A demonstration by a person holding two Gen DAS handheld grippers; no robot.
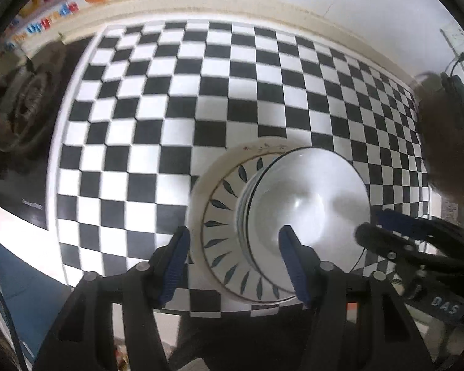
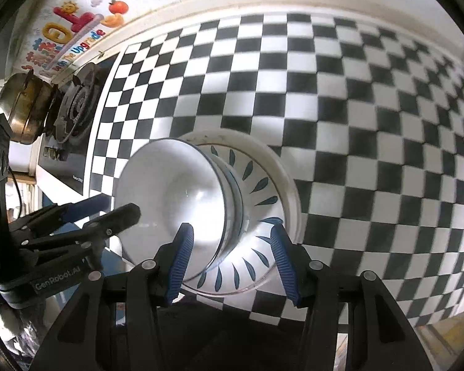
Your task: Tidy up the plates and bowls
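Note:
A white bowl (image 1: 306, 204) stands stacked on a plate with dark leaf marks (image 1: 219, 216), which lies on a larger cream plate (image 1: 198, 191), near the front edge of the checkered counter. The same bowl (image 2: 173, 198) and leaf plate (image 2: 259, 185) show in the right wrist view. My left gripper (image 1: 233, 256) is open, its fingers either side of the stack's near-left rim, holding nothing. My right gripper (image 2: 230, 255) is open over the stack's near rim, holding nothing. Each gripper appears in the other's view, the right one (image 1: 396, 232) and the left one (image 2: 102, 213).
The black-and-white checkered counter (image 1: 201, 92) runs to a white wall. A gas stove (image 2: 74, 108) with a metal pot (image 2: 24, 108) sits at the left end. A brown round object (image 1: 448, 136) stands at the right end.

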